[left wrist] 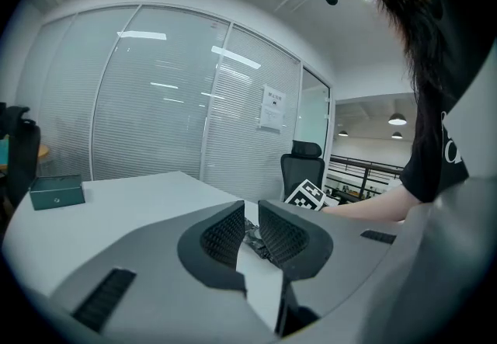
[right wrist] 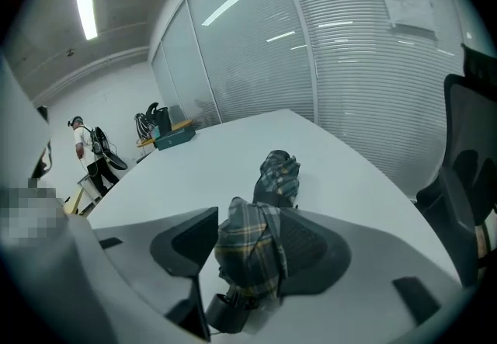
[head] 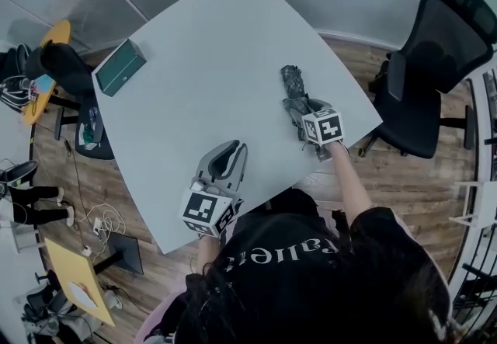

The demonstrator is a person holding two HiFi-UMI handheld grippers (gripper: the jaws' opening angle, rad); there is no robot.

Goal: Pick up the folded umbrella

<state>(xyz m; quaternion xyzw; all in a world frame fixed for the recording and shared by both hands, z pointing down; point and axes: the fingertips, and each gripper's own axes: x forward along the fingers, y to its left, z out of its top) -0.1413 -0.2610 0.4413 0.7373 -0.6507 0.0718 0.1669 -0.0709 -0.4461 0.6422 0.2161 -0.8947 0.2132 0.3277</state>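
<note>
Right gripper (right wrist: pixel 248 220): the jaws are standing apart, straddling the handle end of the folded umbrella (right wrist: pixel 278 172). The plaid fabric is lying against the right jaw and a gap is showing at the left jaw, so nothing is being clamped. The umbrella is lying on the grey table (head: pixel 202 47), near its right edge. Left gripper (left wrist: pixel 251 209): the jaws are sitting narrowly apart and empty, at the table's near edge. A green box (head: pixel 119 67) is sitting at the far left corner.

Right gripper (head: pixel 298 112) at folded umbrella (head: pixel 293 80) (near table (head: pixel 233 39) edge).
</note>
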